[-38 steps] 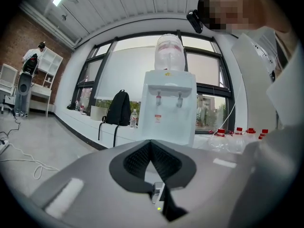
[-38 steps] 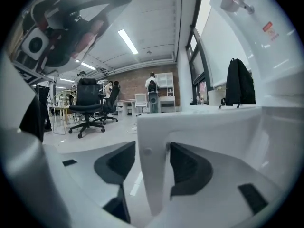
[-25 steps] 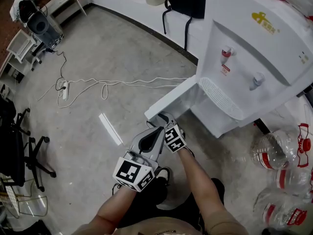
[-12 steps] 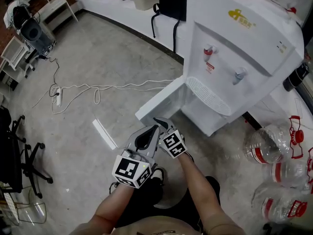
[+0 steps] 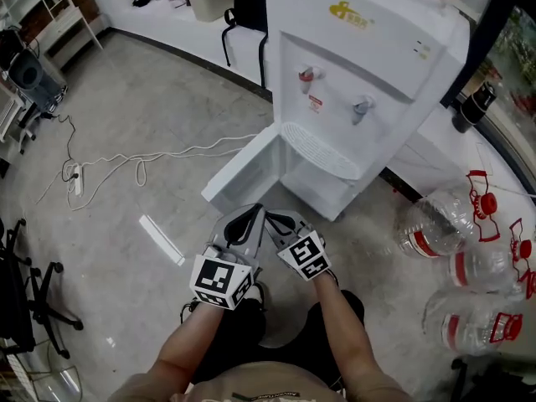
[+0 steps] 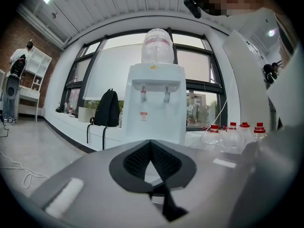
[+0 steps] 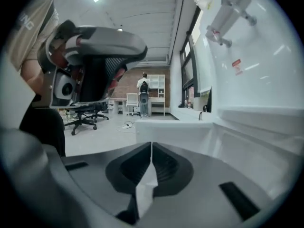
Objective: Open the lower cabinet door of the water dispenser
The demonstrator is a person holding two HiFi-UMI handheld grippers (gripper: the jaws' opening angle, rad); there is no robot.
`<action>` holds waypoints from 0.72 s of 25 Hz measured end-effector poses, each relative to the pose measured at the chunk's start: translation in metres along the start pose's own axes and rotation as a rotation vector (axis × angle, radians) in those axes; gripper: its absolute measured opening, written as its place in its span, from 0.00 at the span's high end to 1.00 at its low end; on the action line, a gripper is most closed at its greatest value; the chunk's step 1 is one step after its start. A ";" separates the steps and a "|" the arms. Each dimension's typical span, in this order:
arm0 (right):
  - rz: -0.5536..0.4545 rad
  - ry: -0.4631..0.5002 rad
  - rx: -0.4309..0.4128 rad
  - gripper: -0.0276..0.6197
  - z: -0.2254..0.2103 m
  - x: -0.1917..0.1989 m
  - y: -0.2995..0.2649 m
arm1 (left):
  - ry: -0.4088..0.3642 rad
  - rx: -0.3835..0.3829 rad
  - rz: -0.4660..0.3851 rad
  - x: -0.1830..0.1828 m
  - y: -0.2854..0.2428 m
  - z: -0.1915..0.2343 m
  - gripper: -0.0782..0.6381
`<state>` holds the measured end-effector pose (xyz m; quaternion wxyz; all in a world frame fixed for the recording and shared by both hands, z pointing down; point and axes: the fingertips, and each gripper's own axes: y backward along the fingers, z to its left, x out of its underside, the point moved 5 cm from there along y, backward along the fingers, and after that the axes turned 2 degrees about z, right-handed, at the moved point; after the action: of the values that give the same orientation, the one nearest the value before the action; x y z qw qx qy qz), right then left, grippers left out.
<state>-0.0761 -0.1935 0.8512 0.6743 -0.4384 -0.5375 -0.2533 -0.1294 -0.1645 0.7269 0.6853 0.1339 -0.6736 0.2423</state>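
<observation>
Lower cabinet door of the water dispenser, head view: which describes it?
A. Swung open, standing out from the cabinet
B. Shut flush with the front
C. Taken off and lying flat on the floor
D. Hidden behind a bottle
A: the lower cabinet door stands swung out from the water dispenser, toward the picture's left, and the space under the drip tray is exposed.

The tool, jaws together and empty, faces the water dispenser beside a black backpack.

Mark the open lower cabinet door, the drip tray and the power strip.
lower cabinet door (image 5: 240, 172): head view, panel middle.
drip tray (image 5: 319, 150): head view, grille centre.
power strip (image 5: 77, 179): head view, its body.
</observation>
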 end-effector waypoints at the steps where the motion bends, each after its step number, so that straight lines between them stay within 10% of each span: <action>1: 0.005 -0.001 0.027 0.93 -0.003 0.001 0.011 | -0.007 0.007 0.000 0.000 -0.005 -0.004 0.88; 10: -0.063 -0.136 0.403 0.94 -0.046 -0.010 0.126 | -0.038 0.086 0.027 0.009 -0.043 -0.039 0.88; 18: -0.150 -0.215 0.547 0.94 -0.065 -0.022 0.172 | -0.044 0.103 0.048 0.013 -0.055 -0.047 0.88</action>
<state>0.0897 -0.1689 0.7734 0.6861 -0.2238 -0.6849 -0.1005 -0.0607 -0.1852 0.7454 0.6568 0.1582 -0.6780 0.2898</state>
